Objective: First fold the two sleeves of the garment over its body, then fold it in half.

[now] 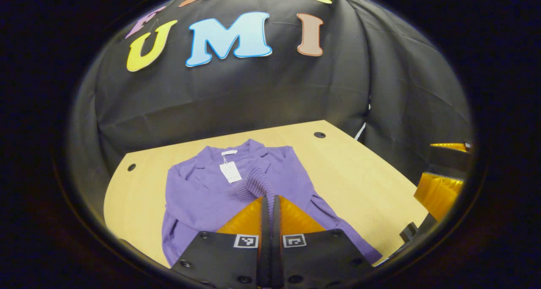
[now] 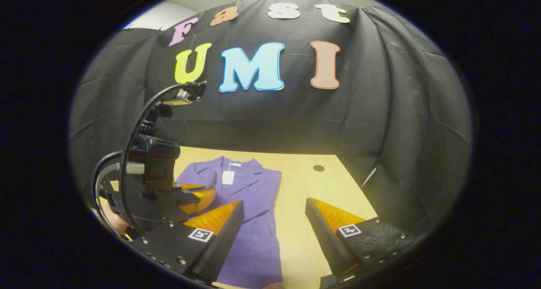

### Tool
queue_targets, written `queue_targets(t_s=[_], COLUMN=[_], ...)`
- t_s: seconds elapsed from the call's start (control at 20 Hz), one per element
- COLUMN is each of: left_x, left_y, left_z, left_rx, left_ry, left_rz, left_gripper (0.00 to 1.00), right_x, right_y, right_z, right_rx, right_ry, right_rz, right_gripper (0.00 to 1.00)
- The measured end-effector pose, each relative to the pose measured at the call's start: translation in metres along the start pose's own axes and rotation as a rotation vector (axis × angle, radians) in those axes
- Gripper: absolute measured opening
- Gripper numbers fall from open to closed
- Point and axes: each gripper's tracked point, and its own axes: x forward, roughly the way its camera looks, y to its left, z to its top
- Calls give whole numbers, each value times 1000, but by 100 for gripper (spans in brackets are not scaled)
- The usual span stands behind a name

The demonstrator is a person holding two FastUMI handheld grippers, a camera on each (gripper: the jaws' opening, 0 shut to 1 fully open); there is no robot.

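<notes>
The purple garment (image 1: 203, 196) lies flat on the wooden worktop (image 1: 359, 175), collar toward the booth's wall, a white tag (image 1: 230, 172) at its neck. The left claw (image 1: 270, 202) is raised over it, fingers pressed together on a ribbed sleeve cuff (image 1: 255, 185). In the right gripper view, the right claw (image 2: 274, 211) hangs spread apart above the garment's edge, gripping nothing.

purple garment (image 2: 253, 204), right gripper (image 2: 274, 208) spread
</notes>
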Motion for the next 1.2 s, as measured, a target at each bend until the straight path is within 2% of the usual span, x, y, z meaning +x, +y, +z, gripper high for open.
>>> queue_targets(t_s=[0.2,0.25,0.3,0.55,0.6,0.65,0.85,0.9,0.95,1.1,1.2], left_x=[5,5,2,-33,-45,-56,-102,-114,-125,-159,-170], left_y=[-7,-12,-11,8,19,32,101,120,139,194,216], left_z=[-15,-19,-22,-23,-26,-32,-56,-64,-73,-94,-110], left_rx=[64,68,65,8,-7,-20,-84,-100,-109,-118,-134], left_ry=[10,9,11,-18,-20,-18,-11,-6,-5,-9,-7], left_rz=[14,-5,-15,-59,-56,-41,30,51,79,169,205], left_gripper=[7,13,15,100,97,100,97,100,97,100,100], right_x=[-5,-7,-9,-18,-20,-21,-29,-30,-30,-32,-31], right_y=[-8,-9,-9,6,11,18,39,41,44,46,45], right_z=[-6,-8,-8,-20,-27,-33,-74,-87,-100,-131,-144], right_rx=[-10,-11,-7,18,16,15,47,57,63,73,73], right_ry=[10,11,9,25,39,54,137,165,189,254,271], right_rz=[-12,-25,-37,-101,-107,-110,-119,-129,-139,-152,-166], right_gripper=[91,91,91,91,91,91,91,91,91,91,92])
